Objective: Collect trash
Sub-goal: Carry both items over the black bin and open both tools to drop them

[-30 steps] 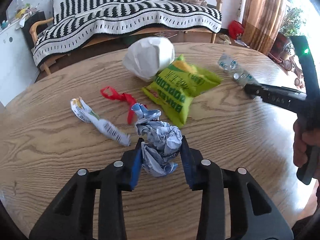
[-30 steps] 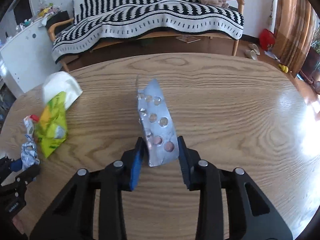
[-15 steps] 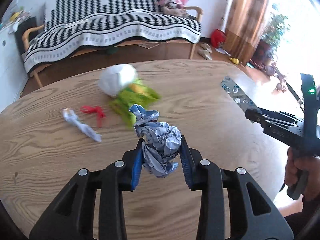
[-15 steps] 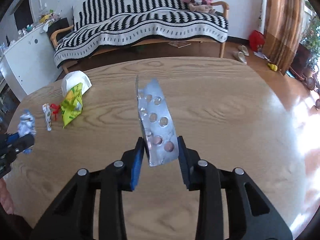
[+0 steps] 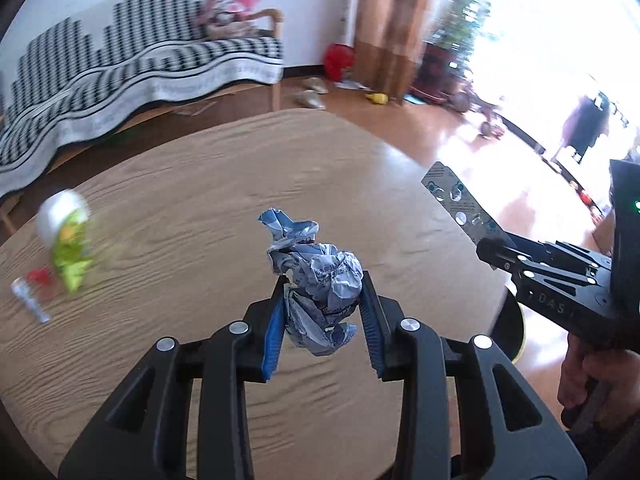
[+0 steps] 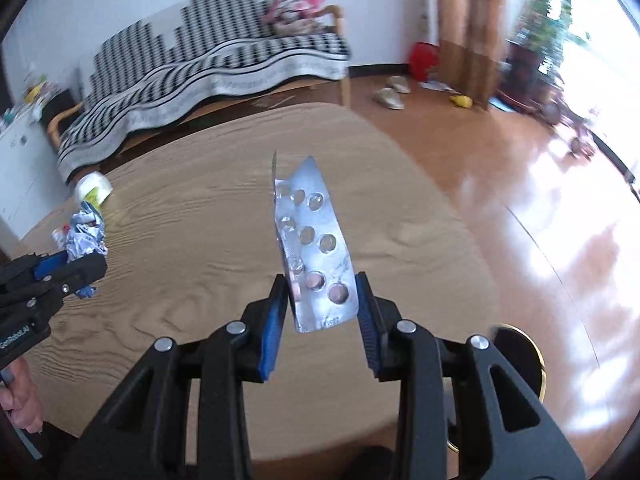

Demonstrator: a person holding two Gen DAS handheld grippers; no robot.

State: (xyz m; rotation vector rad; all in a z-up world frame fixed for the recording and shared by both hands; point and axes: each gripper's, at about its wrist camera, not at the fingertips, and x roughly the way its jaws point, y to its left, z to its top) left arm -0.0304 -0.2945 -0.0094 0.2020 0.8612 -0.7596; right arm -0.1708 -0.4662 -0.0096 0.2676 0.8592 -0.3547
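As before, both gripper [image 5: 322,312] loads clamped

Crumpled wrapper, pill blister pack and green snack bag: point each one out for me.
crumpled wrapper [image 5: 320,280], left wrist view, on its wadded middle between the pads.
pill blister pack [image 6: 316,248], right wrist view, on the foil mid-strip.
green snack bag [image 5: 72,256], left wrist view, on its blurred face.

White raised letters reading "DAS" stand on the side of the black right gripper [image 5: 490,254], at the right of the left wrist view. A small white label reading "CoRobot.AI", partly cut by the picture's edge, stands on the black left gripper [image 6: 86,270], at the far left of the right wrist view. Print on the crumpled paper ball [image 5: 320,288] and on the foil pill strip [image 6: 316,256] is too small to read.
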